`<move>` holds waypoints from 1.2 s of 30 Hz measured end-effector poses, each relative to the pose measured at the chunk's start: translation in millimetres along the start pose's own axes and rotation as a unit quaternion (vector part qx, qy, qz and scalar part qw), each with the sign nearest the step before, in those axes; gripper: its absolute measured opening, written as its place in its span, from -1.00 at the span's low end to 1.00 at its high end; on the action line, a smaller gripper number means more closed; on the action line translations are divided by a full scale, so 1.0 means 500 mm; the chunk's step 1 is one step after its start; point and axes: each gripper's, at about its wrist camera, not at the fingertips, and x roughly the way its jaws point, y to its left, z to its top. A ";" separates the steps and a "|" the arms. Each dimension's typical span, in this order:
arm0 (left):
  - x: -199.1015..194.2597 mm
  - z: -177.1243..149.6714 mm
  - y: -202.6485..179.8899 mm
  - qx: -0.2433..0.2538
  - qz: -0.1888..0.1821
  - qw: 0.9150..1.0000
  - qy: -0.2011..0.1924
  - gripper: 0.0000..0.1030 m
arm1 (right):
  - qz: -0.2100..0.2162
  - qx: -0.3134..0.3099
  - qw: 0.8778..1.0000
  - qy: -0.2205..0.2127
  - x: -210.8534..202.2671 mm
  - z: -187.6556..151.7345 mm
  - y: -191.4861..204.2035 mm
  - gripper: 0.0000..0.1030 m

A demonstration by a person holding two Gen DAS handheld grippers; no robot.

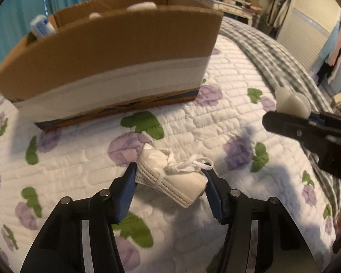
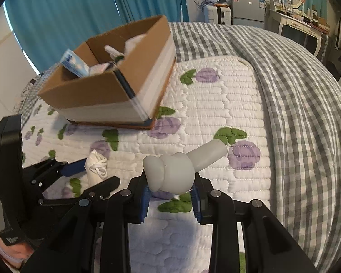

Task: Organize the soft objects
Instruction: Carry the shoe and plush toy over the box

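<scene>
The box point(image 2: 116, 84) sits on the bed point(image 2: 216, 104), ahead of both grippers and above their level, open side up, so each load has to rise over the near wall before it can drop in. From the left gripper point(image 1: 170, 177) the box lies straight ahead, its long wall square across the view. From the right gripper point(image 2: 170, 188) it lies ahead and to the left, corner on. The left one looks nearer.

The left gripper has its pads closed against the two ends of a folded white mask point(image 1: 170, 175), tied with its own straps, long axis running across from pad to pad. The mask is at or just above the quilt; I cannot tell whether it is lifted.

The right gripper is clamped on a white glove-shaped toy point(image 2: 172, 173), held clear of the bed, its cuff pointing forward and right, away from the box.

Count: two grippers, one box, one mask, one toy. Inside the box several soft items show, among them a blue-and-white pack point(image 2: 76, 64); their number cannot be told.
</scene>
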 end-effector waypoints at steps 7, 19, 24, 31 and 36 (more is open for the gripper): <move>-0.121 0.003 0.012 0.001 0.016 0.999 -0.040 0.08 | -0.001 -0.011 0.999 -0.035 -0.093 0.017 0.045 -0.42; -0.317 0.034 0.059 -0.006 0.050 0.992 -0.120 0.08 | 0.008 -0.053 0.993 -0.102 -0.265 0.069 0.169 -0.42; -0.369 0.062 0.090 -0.014 0.066 0.987 -0.148 0.08 | 0.022 -0.070 0.990 -0.120 -0.296 0.119 0.215 -0.41; -0.376 0.135 0.135 -0.027 0.078 0.982 -0.172 0.08 | 0.033 -0.079 0.987 -0.134 -0.280 0.209 0.250 -0.41; -0.321 0.201 0.164 -0.031 0.076 0.982 -0.173 0.08 | 0.032 -0.076 0.987 -0.134 -0.213 0.284 0.245 -0.41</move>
